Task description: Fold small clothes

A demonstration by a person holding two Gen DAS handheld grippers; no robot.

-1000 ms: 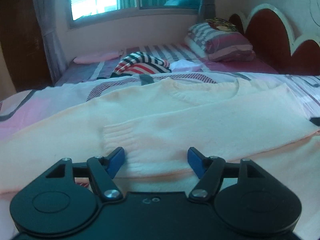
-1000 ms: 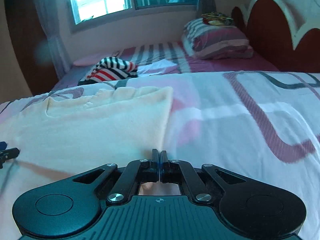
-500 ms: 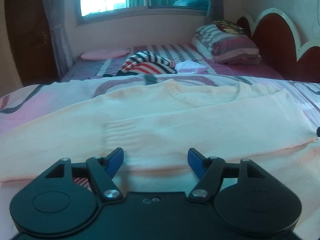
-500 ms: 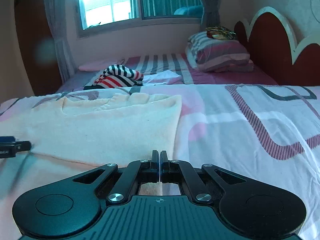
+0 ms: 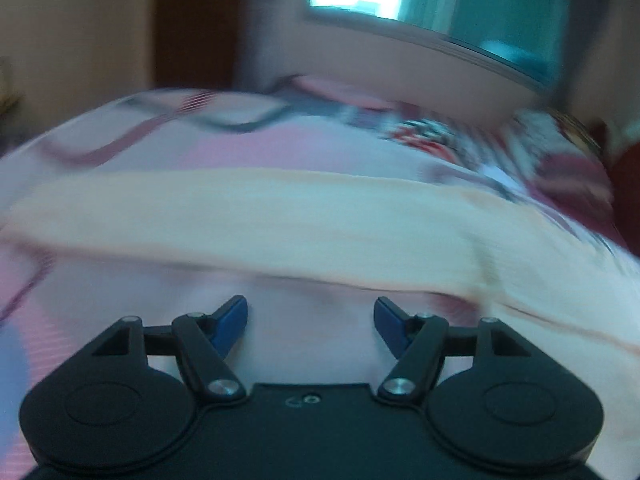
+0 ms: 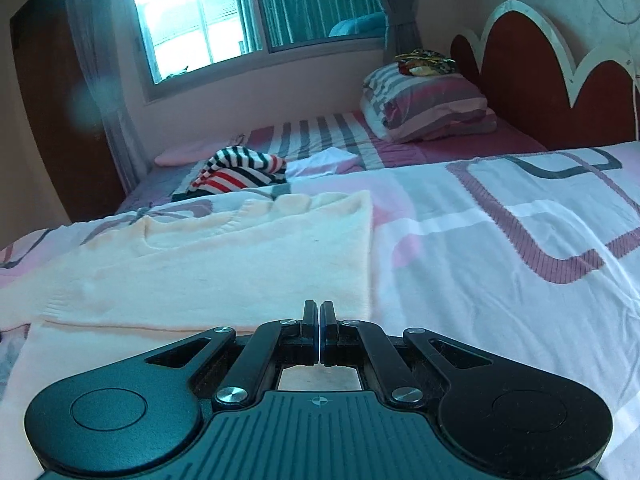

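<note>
On bed: left gripper (image 5: 311,320) swung left off sweater (image 5: 280,220).

L view motion-blurred, sweater (image 5: 280,216) edges smeared

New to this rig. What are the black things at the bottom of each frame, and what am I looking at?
Each is a handheld two-finger gripper a person carries, with a fisheye camera looking forward along its fingers. No robot arm.

Left wrist view: heavily blurred. The left gripper is open, nothing between its blue fingers; a cream sweater lies ahead on the patterned bedspread.

Right wrist view: sharp. The right gripper is shut; whether it pinches the sweater is unclear. Further back lie a striped garment and a pillow.
</note>
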